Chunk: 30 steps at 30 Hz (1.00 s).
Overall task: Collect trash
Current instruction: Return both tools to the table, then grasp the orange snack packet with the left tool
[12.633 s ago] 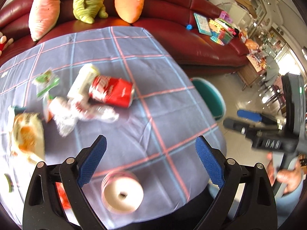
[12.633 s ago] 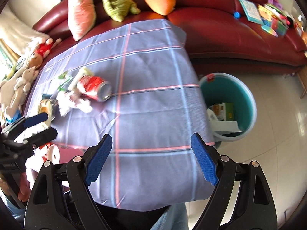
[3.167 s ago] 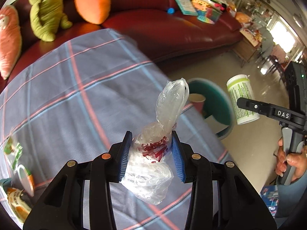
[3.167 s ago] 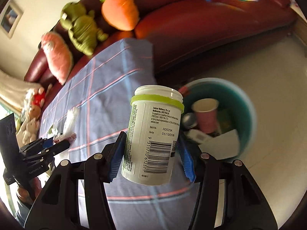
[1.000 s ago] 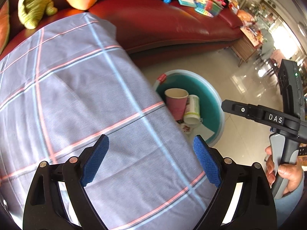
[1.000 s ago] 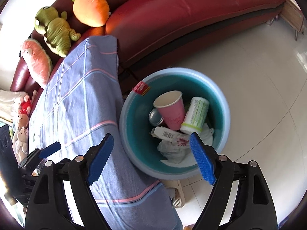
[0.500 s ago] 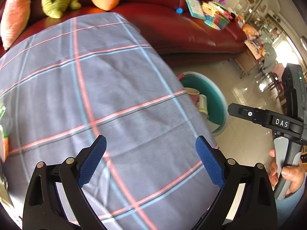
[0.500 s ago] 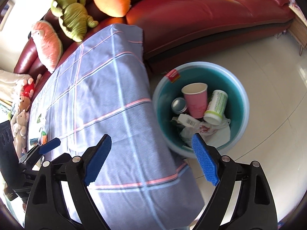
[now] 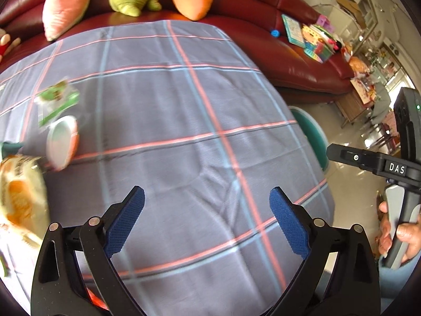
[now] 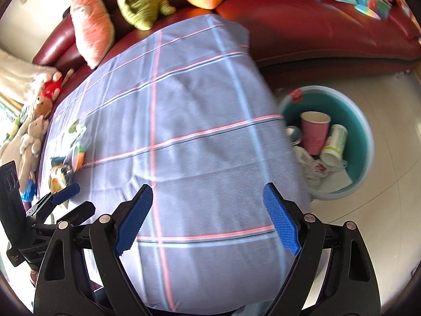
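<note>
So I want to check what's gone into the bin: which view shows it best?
The right wrist view: the bin shows whole, open side up, with the pink cup, the bottle and a plastic bag inside. The left wrist view shows only a sliver of its rim past the table edge.

Both wrist views angled down, sharing tablecloth [image 9: 184,121]

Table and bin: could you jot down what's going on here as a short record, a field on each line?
setting: table under a checked cloth, red sofa behind it
bin: teal bin on the floor beside the table
in the bin: pink paper cup, white bottle, crumpled plastic bag
still on the table: green wrapper, snack bag
left gripper: open, empty, jaws just been opening
right gripper: open, empty
</note>
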Motion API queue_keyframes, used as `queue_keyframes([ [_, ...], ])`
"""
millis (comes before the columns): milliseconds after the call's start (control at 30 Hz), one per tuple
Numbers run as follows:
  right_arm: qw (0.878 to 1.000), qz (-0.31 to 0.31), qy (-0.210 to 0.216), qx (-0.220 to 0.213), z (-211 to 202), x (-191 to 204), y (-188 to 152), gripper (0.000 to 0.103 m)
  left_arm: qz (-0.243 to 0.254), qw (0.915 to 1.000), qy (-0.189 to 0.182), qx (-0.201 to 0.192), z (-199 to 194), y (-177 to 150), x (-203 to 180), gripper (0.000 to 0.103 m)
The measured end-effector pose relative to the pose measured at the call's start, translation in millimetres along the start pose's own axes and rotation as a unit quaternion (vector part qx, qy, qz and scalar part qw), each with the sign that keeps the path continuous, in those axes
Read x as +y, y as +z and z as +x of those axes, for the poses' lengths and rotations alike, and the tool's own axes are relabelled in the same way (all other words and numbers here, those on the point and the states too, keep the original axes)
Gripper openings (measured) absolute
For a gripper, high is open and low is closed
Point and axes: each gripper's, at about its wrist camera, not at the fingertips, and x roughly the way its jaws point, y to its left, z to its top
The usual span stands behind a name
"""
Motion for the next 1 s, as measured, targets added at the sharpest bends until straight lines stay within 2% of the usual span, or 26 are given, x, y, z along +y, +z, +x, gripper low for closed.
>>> queue_keyframes([
  [333, 0.997, -0.069, 0.013, 0.034, 19.6, 87.2, -32.3, 0.082, 0.046, 0.9984, 0.034, -0.004, -45.5, -52.0, 65.0, 0.096],
  [500, 0.993, -0.101, 0.018, 0.053, 34.5, 126.3, -45.2, 0.082, 0.084, 0.9948, 0.057, 0.010, -62.7, -82.6, 96.2, 0.096],
  [633, 0.990, -0.124, 0.021, 0.069, 44.7, 149.7, -55.1, 0.082, 0.112, 0.9915, 0.059, 0.032, -69.3, -105.9, 114.2, 0.096],
  [867, 0.985, -0.147, 0.018, 0.092, 57.9, 176.6, -69.9, 0.082, 0.155, 0.9853, 0.050, 0.052, -65.5, -128.4, 124.9, 0.096],
  [1000, 0.982, -0.156, 0.016, 0.103, 64.2, 187.0, -77.1, 0.082, 0.175, 0.9812, 0.059, 0.057, -49.9, -130.9, 121.0, 0.096],
])
